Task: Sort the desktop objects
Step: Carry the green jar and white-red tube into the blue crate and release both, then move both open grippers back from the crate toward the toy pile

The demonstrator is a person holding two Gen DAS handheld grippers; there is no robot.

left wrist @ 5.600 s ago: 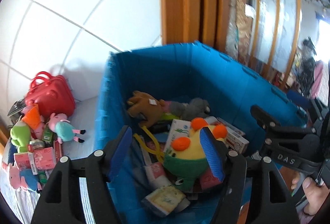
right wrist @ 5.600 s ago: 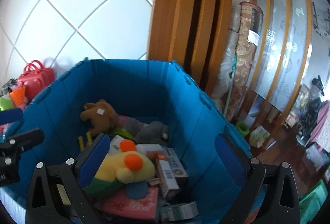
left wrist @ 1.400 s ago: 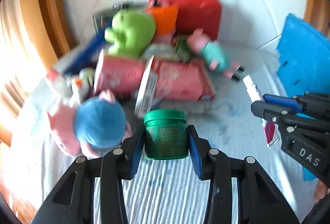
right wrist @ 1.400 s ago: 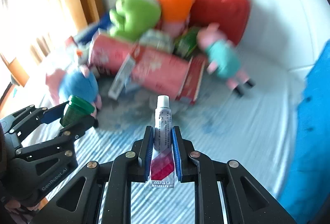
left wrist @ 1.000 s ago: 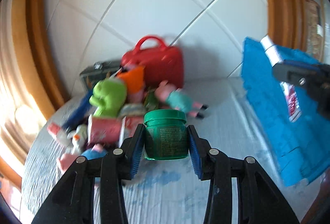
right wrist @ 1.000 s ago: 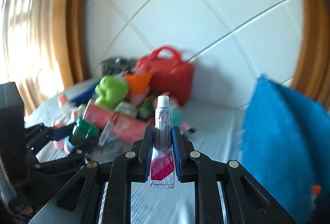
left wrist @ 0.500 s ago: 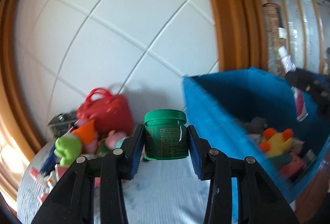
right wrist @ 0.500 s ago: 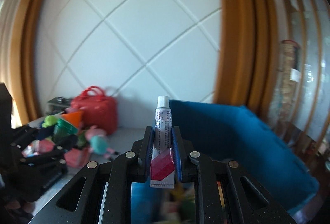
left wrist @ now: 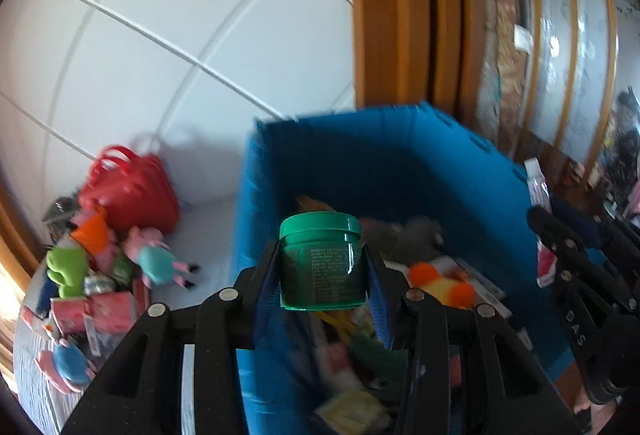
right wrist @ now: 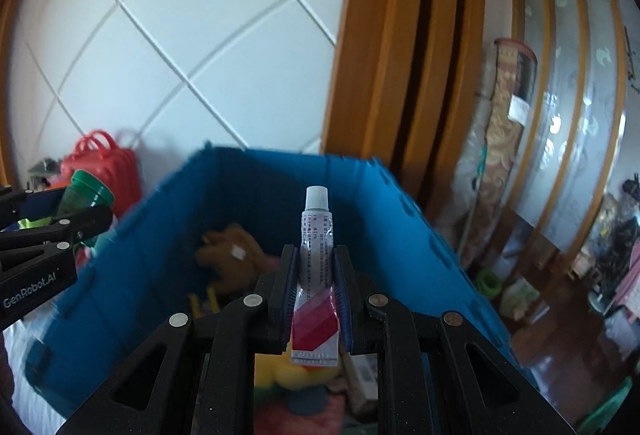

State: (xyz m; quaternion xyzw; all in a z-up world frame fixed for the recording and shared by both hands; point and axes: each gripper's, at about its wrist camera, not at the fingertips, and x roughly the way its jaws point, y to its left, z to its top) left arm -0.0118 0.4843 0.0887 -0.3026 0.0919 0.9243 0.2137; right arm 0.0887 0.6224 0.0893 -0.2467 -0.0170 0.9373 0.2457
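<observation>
Right wrist: tube (right wrist: 316, 267) upright in right hand-held gripper (right wrist: 316, 299), cap up.

The left gripper (left wrist: 322, 277) points forward and down. Its two black arms reach out from the bottom of the left wrist view, and its blue pads (left wrist: 267, 291) press on both sides of a green jar (left wrist: 321, 261). The jar stands upright between them, with its lid on top. The right gripper (right wrist: 316, 289) also points forward and a bit down. Its jaws are squeezed close together on a thin tube (right wrist: 316, 279), which stands up with its white cap on top and sticks out past the fingertips. In the left wrist view the right gripper shows at the right edge, beside the left one.
</observation>
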